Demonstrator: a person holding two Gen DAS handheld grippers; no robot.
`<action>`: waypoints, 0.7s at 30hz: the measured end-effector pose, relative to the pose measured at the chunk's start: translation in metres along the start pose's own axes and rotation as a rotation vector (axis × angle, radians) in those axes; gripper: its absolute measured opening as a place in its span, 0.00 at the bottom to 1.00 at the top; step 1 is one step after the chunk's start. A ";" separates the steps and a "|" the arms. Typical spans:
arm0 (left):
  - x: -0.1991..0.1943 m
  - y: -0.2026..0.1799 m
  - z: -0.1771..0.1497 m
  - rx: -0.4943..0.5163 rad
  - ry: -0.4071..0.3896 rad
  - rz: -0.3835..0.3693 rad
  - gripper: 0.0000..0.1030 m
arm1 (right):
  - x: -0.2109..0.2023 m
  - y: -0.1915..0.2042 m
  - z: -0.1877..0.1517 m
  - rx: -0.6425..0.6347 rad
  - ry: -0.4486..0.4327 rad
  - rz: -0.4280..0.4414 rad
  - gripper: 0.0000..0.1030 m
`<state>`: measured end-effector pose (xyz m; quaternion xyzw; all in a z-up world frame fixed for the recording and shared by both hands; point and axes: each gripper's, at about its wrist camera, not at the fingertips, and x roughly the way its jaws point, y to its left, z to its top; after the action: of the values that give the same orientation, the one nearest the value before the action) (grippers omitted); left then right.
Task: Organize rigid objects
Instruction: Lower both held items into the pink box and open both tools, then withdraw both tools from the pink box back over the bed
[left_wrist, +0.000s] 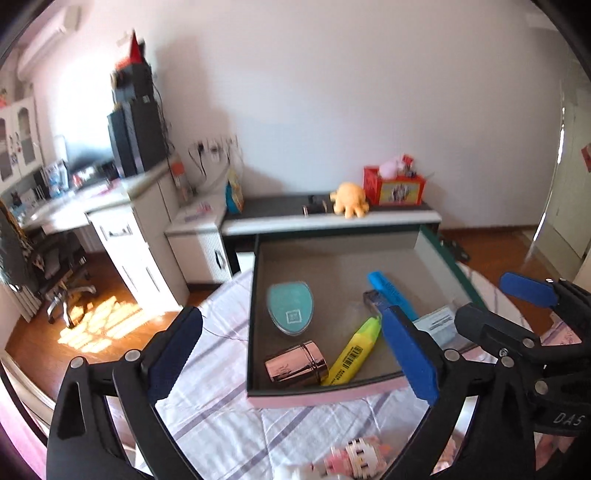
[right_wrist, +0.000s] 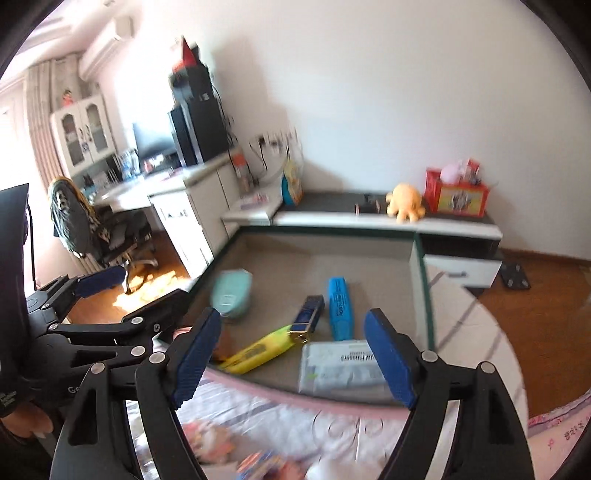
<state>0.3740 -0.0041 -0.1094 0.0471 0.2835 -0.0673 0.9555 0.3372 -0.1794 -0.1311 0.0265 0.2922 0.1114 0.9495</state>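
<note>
**A:** Where does the tray sit relative to the two claws?

**B:** The tray (left_wrist: 325, 397), a shallow box with a pink front rim and grey floor, rests on the striped bedsheet (left_wrist: 221, 424) directly ahead of both. The left gripper (left_wrist: 291, 354) hangs in front of its near-left corner, jaws spread wide with nothing between them. The right gripper (right_wrist: 291, 358) is released too, gaping and empty above the near rim, just short of the white packet (right_wrist: 340, 365).

**A:** What lies in the tray?

**B:** A teal oval case (left_wrist: 290, 308) toward the left, a yellow highlighter (left_wrist: 354, 352) lying diagonally, a blue highlighter (left_wrist: 391, 291) further back, and a dark blue tube (right_wrist: 308, 317) with a gold end touching the yellow highlighter's tip.

**A:** Does one view show what the other misses?

**B:** The left wrist view shows a rose-gold cylinder (left_wrist: 295, 362) on its side beside the yellow highlighter; in the right wrist view a finger covers that spot. The left view also catches a pink-and-white block figure (left_wrist: 354, 458) on the sheet in front of the tray. The right view shows the packet whole.

**A:** Any legible writing?

**B:** A barcode runs along the yellow highlighter. The packet's print looks like "Dental Flossers", though blur makes that uncertain. The right gripper's (left_wrist: 524, 332) body reads "DAS".
</note>
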 end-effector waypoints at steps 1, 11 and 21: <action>-0.017 -0.001 -0.003 0.006 -0.036 0.009 0.97 | -0.013 0.006 -0.002 -0.013 -0.027 -0.005 0.81; -0.171 -0.011 -0.047 -0.018 -0.282 0.102 1.00 | -0.152 0.057 -0.048 -0.079 -0.261 -0.127 0.85; -0.247 -0.022 -0.093 -0.066 -0.332 0.084 1.00 | -0.229 0.069 -0.085 -0.072 -0.360 -0.205 0.85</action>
<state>0.1163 0.0116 -0.0526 0.0159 0.1214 -0.0247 0.9922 0.0914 -0.1653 -0.0679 -0.0177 0.1148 0.0180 0.9931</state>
